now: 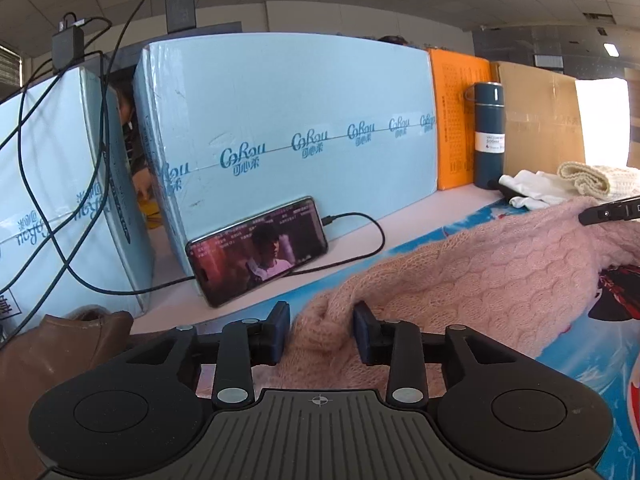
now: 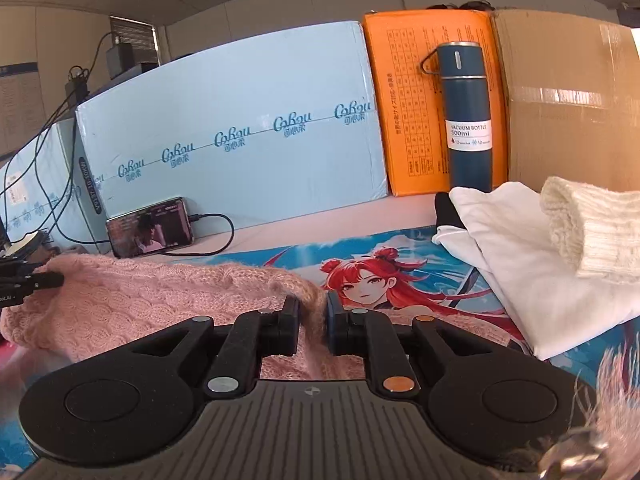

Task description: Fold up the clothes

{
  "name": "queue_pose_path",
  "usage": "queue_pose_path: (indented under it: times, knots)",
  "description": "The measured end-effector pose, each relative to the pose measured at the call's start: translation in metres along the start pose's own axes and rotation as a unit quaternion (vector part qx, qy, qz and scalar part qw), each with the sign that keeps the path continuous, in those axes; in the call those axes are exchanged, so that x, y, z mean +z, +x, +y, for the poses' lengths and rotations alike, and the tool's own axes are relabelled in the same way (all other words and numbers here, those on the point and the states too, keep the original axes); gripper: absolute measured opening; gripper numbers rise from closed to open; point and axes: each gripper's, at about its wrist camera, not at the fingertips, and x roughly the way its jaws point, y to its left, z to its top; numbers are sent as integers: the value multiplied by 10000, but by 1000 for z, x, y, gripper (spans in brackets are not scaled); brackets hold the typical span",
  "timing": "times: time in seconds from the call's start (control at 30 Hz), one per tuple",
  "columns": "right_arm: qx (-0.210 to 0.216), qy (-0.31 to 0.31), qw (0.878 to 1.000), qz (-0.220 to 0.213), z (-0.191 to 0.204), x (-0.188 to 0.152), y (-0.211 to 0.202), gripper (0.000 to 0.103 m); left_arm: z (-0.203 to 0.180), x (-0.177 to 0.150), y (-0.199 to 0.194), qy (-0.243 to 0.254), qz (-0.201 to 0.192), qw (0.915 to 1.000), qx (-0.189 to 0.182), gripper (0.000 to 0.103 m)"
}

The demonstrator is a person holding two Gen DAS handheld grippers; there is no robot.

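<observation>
Along the back edge of the tabletop [image 2: 260, 236] stands a long pale blue carton [image 2: 240, 128], with a second blue carton [image 1: 60, 184] at the left back corner, cut off by the frame. Beside the long one, toward the right back corner, come an orange box [image 2: 416, 92] and a brown cardboard box [image 2: 568, 92], its right part blown out by glare.

A printed mat [image 2: 400, 248] with a red-haired cartoon figure covers the front of the tabletop. The pink knit sweater [image 2: 140, 300] lies across it, bunched, its lower edge hidden behind both gripper bodies. Near the right edge rests a folded white garment [image 2: 520, 248] with a cream ribbed knit [image 2: 592, 220] on top, both cut off by the frame.

A dark blue vacuum bottle [image 2: 468, 120] stands upright against the orange box. A phone [image 1: 256, 248] leans on the long carton, screen lit, a cable plugged in.

The left gripper [image 1: 322, 336] has its fingers partly apart with a thick fold of sweater between them; whether the pads press it is hard to tell. The right gripper [image 2: 313, 326] is pinched nearly together on a thin sweater edge.
</observation>
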Motion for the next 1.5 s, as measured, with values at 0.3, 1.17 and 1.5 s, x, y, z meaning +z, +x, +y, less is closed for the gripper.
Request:
queue_pose_path:
  times: [0.3, 1.17, 1.5]
  knots:
    - [-957, 1149, 9882, -327, -61, -4, -28, 45, 46, -28, -24, -1083, -139, 9931, 425, 70]
    - [-1710, 504, 9835, -304, -29, 15, -2, 11, 37, -30, -18, -1514, -470, 9873, 117, 11]
    - [-2134, 1416, 9664, 234, -52, 1, -9, 53, 38, -34, -18, -1637, -319, 9851, 428, 80]
